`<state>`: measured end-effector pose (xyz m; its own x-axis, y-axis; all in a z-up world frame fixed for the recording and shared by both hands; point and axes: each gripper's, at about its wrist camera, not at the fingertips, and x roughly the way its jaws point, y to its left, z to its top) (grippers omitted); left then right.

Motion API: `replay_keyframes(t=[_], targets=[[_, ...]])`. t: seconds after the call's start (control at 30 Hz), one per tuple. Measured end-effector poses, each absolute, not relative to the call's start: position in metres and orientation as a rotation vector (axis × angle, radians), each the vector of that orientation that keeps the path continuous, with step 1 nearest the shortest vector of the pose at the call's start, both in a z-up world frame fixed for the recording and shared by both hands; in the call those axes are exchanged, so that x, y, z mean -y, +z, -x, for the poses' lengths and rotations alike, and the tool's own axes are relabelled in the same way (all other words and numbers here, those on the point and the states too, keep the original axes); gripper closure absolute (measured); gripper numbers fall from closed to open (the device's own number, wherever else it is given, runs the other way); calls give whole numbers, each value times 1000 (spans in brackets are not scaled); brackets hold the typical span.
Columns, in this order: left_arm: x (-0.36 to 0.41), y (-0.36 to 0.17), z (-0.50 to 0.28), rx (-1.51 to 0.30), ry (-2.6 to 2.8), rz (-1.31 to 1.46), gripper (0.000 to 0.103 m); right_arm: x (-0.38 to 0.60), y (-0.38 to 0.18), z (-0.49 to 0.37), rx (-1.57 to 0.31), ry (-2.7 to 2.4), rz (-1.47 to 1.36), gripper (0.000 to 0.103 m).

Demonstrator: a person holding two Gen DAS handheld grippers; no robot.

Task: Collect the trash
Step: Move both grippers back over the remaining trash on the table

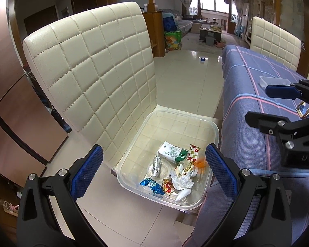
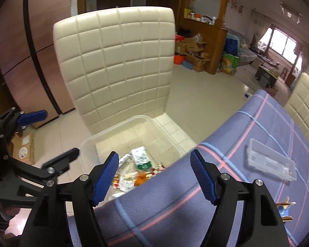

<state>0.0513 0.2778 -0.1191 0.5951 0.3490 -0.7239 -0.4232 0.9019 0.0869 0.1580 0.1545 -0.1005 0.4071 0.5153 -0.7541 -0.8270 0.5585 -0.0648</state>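
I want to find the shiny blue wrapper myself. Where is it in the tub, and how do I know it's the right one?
Look at the cream quilted chair; a clear plastic tub sits on its seat. The blue wrapper lies among the rubbish at the tub's near edge, left of the crumpled white bag. It is the only shiny blue piece in there.

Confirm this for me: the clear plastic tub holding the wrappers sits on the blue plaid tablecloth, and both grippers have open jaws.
Not quite. The clear plastic tub sits on the seat of the cream quilted chair, beside the blue plaid tablecloth, as the left wrist view shows. The rest holds: the left gripper and the right gripper both have open jaws.
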Motion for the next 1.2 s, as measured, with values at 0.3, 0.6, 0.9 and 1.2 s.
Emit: replay_keyframes(t=[0.3, 0.6, 0.9, 1.2], targets=[[-250, -108, -60, -801, 382, 54, 5, -102, -92, -174, -751, 729, 405, 33], [-203, -104, -80, -817, 271, 39, 4, -11, -96, -207, -766, 528, 314, 25], [-146, -103, -114, -824, 176, -38, 4, 76, -117, -251, -835, 399, 226, 24], [-117, -106, -151, -849, 136, -88, 4, 79, -135, -270, -864, 446, 207, 24]])
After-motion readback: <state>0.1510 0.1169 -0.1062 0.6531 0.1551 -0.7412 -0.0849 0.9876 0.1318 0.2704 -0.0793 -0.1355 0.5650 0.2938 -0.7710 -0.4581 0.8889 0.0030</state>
